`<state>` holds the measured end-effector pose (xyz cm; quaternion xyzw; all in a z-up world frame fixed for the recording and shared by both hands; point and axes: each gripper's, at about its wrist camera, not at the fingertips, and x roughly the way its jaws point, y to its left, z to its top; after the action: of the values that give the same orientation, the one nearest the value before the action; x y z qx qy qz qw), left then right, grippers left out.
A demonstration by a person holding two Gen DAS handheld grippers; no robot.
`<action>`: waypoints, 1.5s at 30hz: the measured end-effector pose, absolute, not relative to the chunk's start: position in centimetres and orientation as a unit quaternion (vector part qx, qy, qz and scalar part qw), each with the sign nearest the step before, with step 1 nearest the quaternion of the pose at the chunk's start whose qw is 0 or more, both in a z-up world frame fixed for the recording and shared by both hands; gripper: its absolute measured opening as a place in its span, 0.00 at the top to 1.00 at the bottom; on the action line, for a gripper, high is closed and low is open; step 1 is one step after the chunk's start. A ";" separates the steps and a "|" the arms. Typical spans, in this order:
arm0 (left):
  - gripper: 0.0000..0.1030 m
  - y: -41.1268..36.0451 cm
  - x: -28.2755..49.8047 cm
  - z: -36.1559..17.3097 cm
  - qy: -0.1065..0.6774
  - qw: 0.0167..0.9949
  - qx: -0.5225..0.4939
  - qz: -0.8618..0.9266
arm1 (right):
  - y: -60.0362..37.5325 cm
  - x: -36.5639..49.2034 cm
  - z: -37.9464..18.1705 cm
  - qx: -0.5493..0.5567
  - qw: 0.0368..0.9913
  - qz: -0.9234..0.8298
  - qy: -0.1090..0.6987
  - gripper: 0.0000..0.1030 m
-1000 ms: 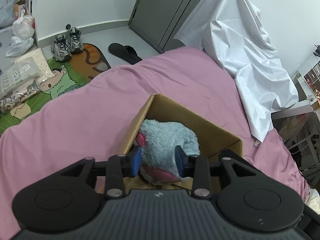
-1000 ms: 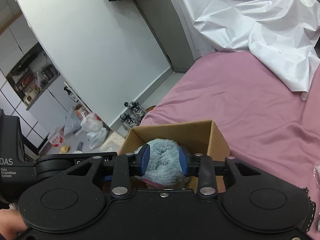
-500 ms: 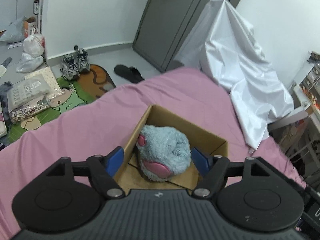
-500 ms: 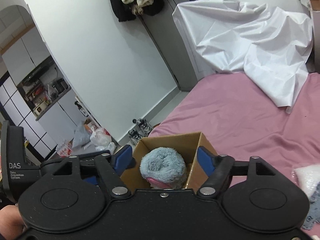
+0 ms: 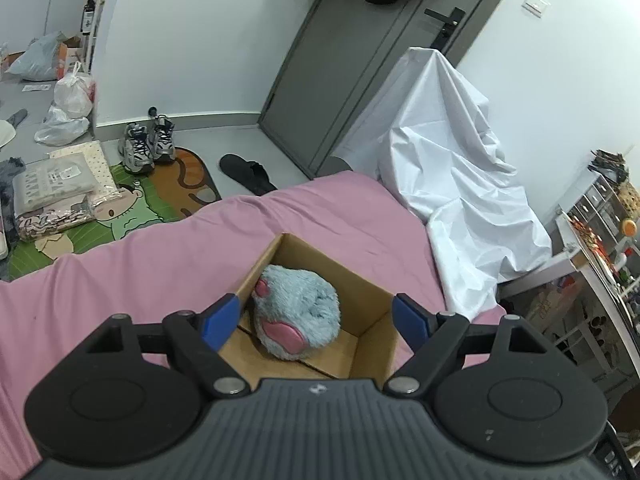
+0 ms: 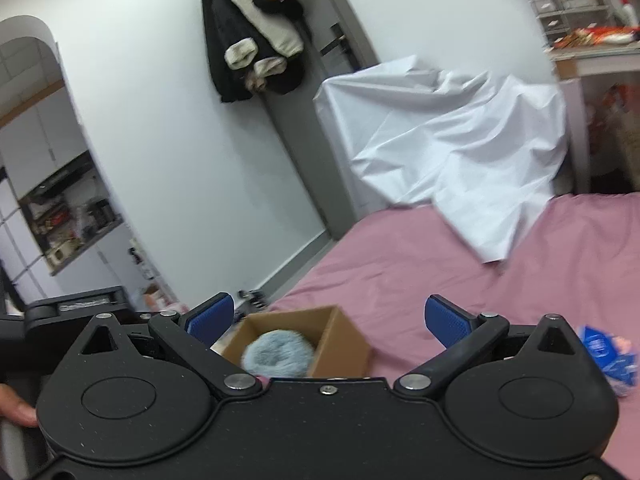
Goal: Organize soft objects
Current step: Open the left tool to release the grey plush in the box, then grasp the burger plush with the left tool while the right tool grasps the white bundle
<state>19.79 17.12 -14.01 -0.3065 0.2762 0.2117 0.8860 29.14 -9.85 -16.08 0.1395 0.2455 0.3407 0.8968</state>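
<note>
Bed with pink sheet (image 5: 168, 256), seen from both wrist cameras. An open cardboard box (image 5: 372, 296) stands directly on the sheet; a white cloth (image 5: 472, 216) drapes from a covered object down onto the bed's far edge. In the right wrist view, a blurred blue and white packet (image 6: 608, 356) lies on the sheet (image 6: 460, 268) to the right of the box (image 6: 340, 344), apart from it

Left gripper (image 5: 316, 318): black linkage arms, blue ribbed pads, silver pivot screws, two round black discs, ridged grey housing. Right gripper (image 6: 328, 318): same build, smooth speckled black housing, one central screw.
</note>
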 end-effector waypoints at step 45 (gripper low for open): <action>0.07 3.3 17.9 -16.9 0.390 0.908 -0.145 0.050 | -21.5 23.1 -19.7 0.078 0.911 0.264 0.306 0.00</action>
<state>17.88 3.29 -16.90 -0.1448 0.3896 0.0502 0.9082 23.11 -21.48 -19.65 0.0781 0.3058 0.2638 0.9115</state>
